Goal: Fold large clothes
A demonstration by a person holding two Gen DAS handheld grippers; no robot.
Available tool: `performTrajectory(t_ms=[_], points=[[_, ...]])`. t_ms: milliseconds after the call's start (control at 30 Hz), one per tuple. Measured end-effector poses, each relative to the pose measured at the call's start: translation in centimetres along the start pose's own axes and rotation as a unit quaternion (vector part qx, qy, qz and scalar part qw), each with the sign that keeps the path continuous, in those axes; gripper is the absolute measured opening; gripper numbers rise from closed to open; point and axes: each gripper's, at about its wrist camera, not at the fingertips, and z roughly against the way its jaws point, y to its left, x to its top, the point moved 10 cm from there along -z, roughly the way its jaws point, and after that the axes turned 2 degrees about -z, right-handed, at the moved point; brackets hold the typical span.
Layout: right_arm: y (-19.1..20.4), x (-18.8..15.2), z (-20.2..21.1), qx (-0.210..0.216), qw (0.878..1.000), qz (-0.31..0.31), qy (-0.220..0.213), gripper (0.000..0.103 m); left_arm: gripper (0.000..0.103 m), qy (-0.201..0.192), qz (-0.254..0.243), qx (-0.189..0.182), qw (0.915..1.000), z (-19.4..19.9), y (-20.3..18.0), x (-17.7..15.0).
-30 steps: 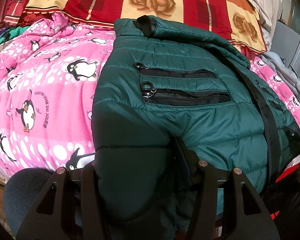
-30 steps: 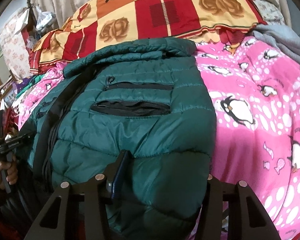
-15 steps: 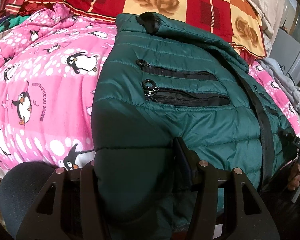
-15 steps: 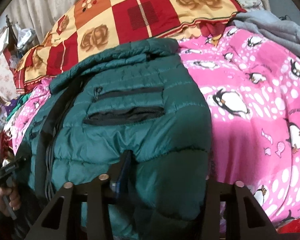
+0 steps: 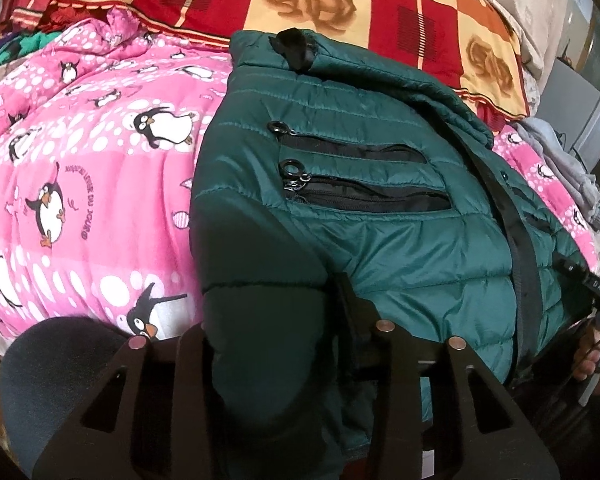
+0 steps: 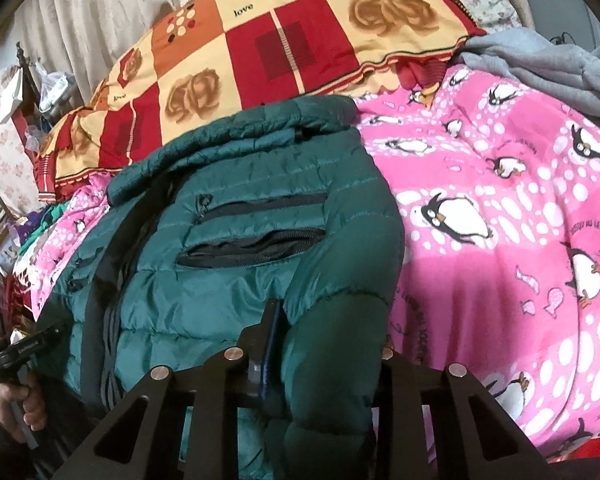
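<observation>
A dark green quilted jacket (image 5: 380, 248) lies front up on the bed, its black zip pockets (image 5: 360, 196) showing. In the left wrist view my left gripper (image 5: 268, 312) has its jaws closing around the padded near left edge of the jacket, and the fabric bulges between the fingers. In the right wrist view the jacket (image 6: 228, 292) fills the middle, and my right gripper (image 6: 332, 332) has its jaws closing around the padded near right edge. Fabric hides the outer finger of each gripper.
A pink penguin blanket (image 5: 80, 180) covers the bed on both sides of the jacket (image 6: 500, 260). A red and yellow rose-patterned cover (image 6: 280, 48) lies behind the collar. Grey clothing (image 6: 540, 60) is heaped at the far right. A hand (image 6: 16, 404) shows at the left edge.
Both grippers' jaws have drawn closer together on the jacket's padded edges. The right wrist view has rolled slightly; the jacket itself lies as before.
</observation>
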Motion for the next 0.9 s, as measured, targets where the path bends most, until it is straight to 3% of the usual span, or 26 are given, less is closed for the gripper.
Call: performTrajectory(t_ms=[433, 600, 800, 900], points=[[-0.6, -0.3, -0.3, -0.005, 1.0, -0.019, 0.0, 0.026, 0.037, -0.003, 0.024, -0.018, 0.9995, 0.1, 0.3, 0.1], [-0.3, -0.3, -0.2, -0.019, 1.0, 0.003, 0.003, 0.026, 0.037, 0.001, 0.012, -0.014, 0.9998, 0.1, 0.2, 0.1], [0.0, 0.2, 0.6, -0.012, 1.0, 0.013, -0.014, 0.022, 0.023, -0.012, -0.009, 0.0, 0.9999, 0.5, 0.1, 0.3], [0.3, 0.3, 1.6, -0.004, 1.0, 0.013, -0.027, 0.018, 0.019, -0.012, 0.006, -0.01, 0.9999, 1.2, 0.6, 0.6]])
